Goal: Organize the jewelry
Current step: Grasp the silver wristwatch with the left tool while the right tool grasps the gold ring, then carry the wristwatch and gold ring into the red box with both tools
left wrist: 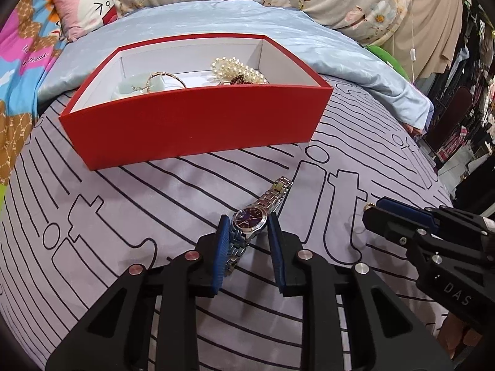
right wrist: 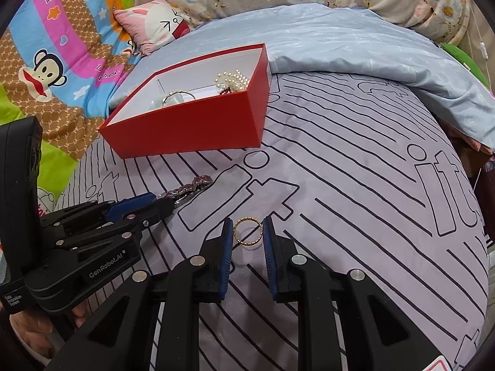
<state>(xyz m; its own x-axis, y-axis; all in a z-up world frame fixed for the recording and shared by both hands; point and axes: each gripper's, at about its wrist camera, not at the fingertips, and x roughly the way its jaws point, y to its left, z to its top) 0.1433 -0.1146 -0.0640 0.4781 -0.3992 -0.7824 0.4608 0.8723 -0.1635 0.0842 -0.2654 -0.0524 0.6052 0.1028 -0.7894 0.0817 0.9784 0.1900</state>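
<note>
A silver watch (left wrist: 251, 220) with a dark blue dial lies on the lilac striped bedsheet; its band also shows in the right wrist view (right wrist: 188, 189). My left gripper (left wrist: 249, 221) is open, its blue pads on either side of the watch case. A thin gold ring bangle (right wrist: 247, 232) lies on the sheet between the open pads of my right gripper (right wrist: 247, 224). A red box (left wrist: 191, 123) with a white inside stands behind; it holds a pearl strand (left wrist: 236, 69), a gold bangle (left wrist: 167, 81) and a pale green piece. The box also shows in the right wrist view (right wrist: 191, 126).
A light blue quilt (left wrist: 278, 27) lies bunched behind and right of the box. A pink cartoon pillow (left wrist: 83, 7) and a colourful monkey-print cover (right wrist: 46, 71) lie at the back left. The bed's right edge drops toward dark furniture (left wrist: 464, 123).
</note>
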